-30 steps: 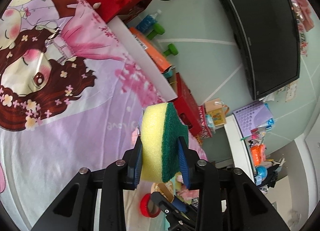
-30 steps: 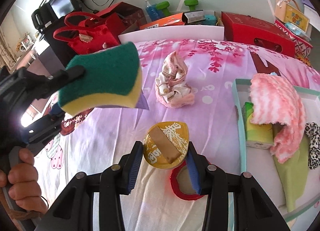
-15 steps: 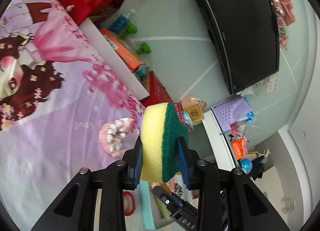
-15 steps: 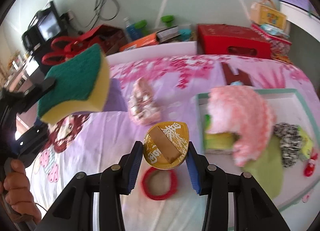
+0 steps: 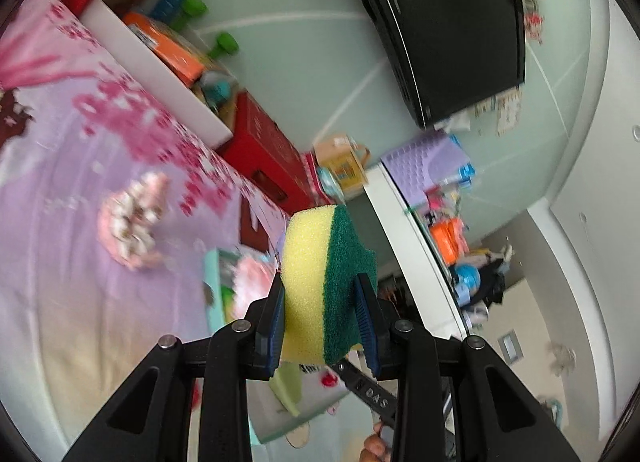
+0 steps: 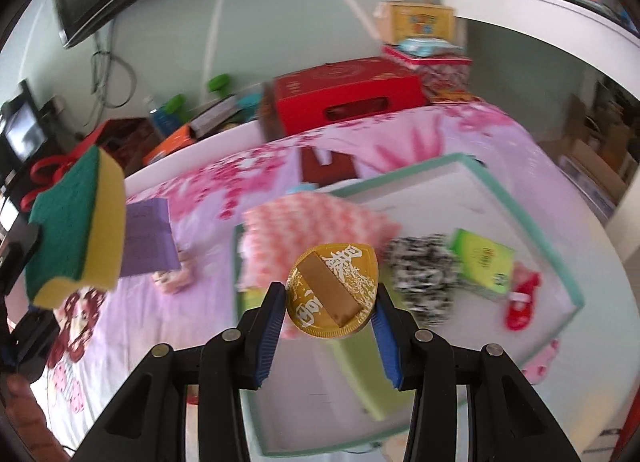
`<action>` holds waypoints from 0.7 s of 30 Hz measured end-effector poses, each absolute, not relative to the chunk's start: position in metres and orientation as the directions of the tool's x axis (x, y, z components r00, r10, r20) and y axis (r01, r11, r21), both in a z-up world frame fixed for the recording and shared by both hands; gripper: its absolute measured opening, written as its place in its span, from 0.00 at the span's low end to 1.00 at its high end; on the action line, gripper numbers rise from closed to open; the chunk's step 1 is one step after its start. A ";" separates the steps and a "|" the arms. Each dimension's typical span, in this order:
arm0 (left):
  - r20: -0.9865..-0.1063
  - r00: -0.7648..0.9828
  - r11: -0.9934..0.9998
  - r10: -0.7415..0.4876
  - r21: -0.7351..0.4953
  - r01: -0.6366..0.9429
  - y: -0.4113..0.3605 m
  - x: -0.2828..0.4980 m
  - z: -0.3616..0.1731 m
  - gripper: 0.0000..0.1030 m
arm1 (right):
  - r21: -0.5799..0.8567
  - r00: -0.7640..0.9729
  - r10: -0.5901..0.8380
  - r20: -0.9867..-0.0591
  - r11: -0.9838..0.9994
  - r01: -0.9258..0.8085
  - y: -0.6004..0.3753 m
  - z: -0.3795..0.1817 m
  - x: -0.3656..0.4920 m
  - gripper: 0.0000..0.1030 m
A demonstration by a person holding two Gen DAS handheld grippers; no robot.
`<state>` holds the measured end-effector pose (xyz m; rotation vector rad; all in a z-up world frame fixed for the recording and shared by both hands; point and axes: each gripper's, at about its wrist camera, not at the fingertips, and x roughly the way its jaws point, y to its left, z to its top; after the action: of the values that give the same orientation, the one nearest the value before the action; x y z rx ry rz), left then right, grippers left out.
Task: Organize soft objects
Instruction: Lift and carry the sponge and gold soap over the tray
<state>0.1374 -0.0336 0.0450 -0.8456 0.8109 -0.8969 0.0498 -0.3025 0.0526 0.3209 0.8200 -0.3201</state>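
My left gripper (image 5: 322, 304) is shut on a yellow and green sponge (image 5: 324, 282), held in the air above the bed; the same sponge (image 6: 76, 229) shows at the left of the right wrist view. My right gripper (image 6: 330, 312) is shut on a round gold foil-wrapped disc (image 6: 332, 290), which hangs over a white tray with a mint rim (image 6: 532, 221). In the tray lie a pink and white knitted cloth (image 6: 316, 221), a black and white scrunchie (image 6: 424, 274), a green packet (image 6: 484, 262) and a light green cloth (image 6: 360, 374). A pink scrunchie (image 5: 134, 217) lies on the purple bedsheet (image 5: 60, 262).
Red boxes (image 6: 344, 97), an orange box (image 5: 168, 49) and green dumbbells (image 5: 224, 41) stand beyond the bed's far edge. A black TV (image 5: 448, 21) hangs on the wall. A white shelf with a purple basket (image 5: 424, 157) stands to the right. A small red item (image 6: 520, 302) lies in the tray.
Both grippers have swung right and a little up, carrying the sponge and the gold disc. The disc, which was over the sheet near a red ring, now hangs over the tray.
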 end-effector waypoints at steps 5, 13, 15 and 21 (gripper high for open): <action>-0.253 0.317 0.358 -0.914 -0.871 0.337 -0.063 0.133 0.041 0.33 | 0.138 0.614 -0.225 -0.757 0.863 0.486 -0.330 0.053 0.037 0.44; -0.275 0.196 0.328 -0.941 -0.882 0.339 -0.101 0.125 0.027 0.33 | 0.141 0.589 -0.273 -0.760 0.817 0.560 -0.355 0.051 0.022 0.44; -0.285 0.176 0.329 -0.942 -0.885 0.330 -0.107 0.125 0.022 0.33 | 0.147 0.588 -0.274 -0.761 0.810 0.567 -0.358 0.051 0.019 0.44; -0.348 0.149 0.377 -0.926 -0.879 0.292 -0.118 0.126 0.001 0.33 | 0.151 0.565 -0.260 -0.783 0.802 0.578 -0.364 0.044 0.019 0.44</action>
<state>0.1261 -0.1182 0.0009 -0.7493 1.0660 -1.0038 0.0188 -0.3642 0.0443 0.4193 0.8348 -0.5103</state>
